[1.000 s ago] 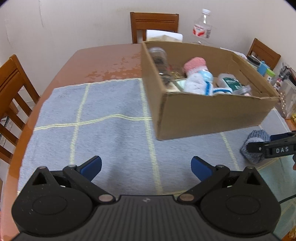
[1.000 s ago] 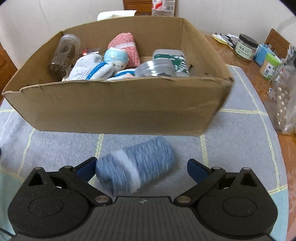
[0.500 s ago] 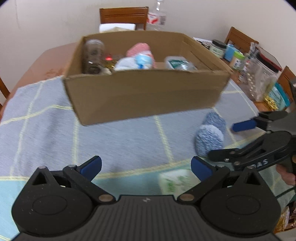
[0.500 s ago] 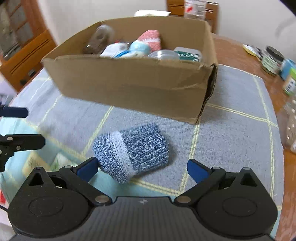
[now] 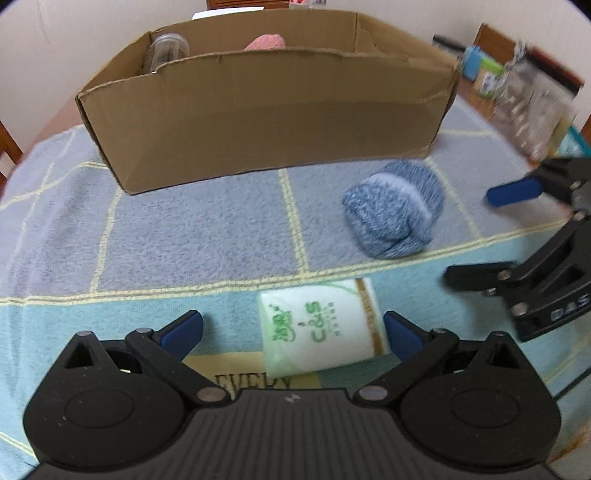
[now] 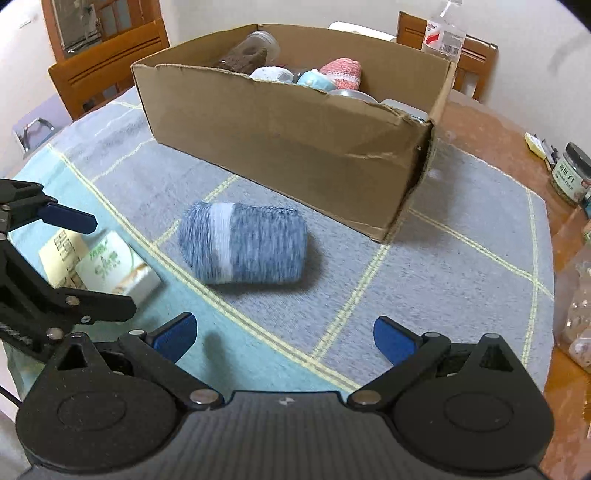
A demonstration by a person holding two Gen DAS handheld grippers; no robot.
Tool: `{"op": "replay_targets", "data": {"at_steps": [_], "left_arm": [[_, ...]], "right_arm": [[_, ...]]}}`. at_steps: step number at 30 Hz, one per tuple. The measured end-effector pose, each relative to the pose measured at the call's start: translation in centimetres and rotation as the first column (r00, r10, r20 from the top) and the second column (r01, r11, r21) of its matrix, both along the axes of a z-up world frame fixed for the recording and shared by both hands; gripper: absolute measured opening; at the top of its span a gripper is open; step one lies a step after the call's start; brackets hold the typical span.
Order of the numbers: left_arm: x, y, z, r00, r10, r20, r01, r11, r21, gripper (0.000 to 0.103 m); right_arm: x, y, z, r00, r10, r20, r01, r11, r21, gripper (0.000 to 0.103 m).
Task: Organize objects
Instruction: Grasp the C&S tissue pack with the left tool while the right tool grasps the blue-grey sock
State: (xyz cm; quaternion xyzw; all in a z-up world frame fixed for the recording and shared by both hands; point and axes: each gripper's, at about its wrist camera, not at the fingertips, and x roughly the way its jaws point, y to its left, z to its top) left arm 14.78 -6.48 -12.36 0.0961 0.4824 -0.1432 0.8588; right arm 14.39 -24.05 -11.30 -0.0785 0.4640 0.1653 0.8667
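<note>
A cardboard box [image 5: 258, 118] [image 6: 295, 147] stands on the towel and holds a jar, rolled socks and other small items. A rolled blue sock [image 5: 395, 210] [image 6: 243, 243] lies on the towel in front of the box. A white and green tissue pack [image 5: 321, 328] [image 6: 110, 269] lies near the front edge. My left gripper [image 5: 293, 328] is open, with the tissue pack between its fingers. My right gripper [image 6: 284, 336] is open and empty, just short of the blue sock. Each gripper shows in the other's view.
A blue-grey checked towel [image 6: 461, 258] covers the wooden table [image 6: 491, 136]. Jars and bottles [image 6: 569, 177] crowd the right edge. A plastic bottle [image 6: 443, 33] stands behind the box. Wooden chairs [image 6: 107, 62] surround the table.
My left gripper has swung right and dropped toward the tissue pack, which now lies between its fingers. My right gripper has pulled back and to the right, away from the blue sock.
</note>
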Motion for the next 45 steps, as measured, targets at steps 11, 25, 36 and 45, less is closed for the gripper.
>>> {"op": "replay_targets", "data": {"at_steps": [11,25,36,45], "left_arm": [[1.6,3.8,0.3,0.996,0.077,0.053,-0.080,0.995,0.055,0.103],[3.2,5.6,0.0,0.997,0.063,0.043,-0.064,0.998,0.025,0.102],[2.3,4.8,-0.1,0.999,0.054,0.004,-0.054,0.998,-0.032,0.095],[2.2,3.9,0.1,1.000,0.023,0.016,-0.022,0.999,-0.036,0.085]], "right_arm": [[0.1,1.0,-0.7,1.000,0.022,-0.002,-0.022,1.000,0.010,0.103],[2.3,3.7,-1.2,1.000,-0.007,0.007,0.007,1.000,-0.019,0.103],[4.6,5.8,-1.3,1.000,0.019,0.024,-0.019,1.000,-0.011,0.103],[4.5,5.5,-1.1,0.999,0.010,0.033,-0.010,1.000,-0.008,0.103]]}}
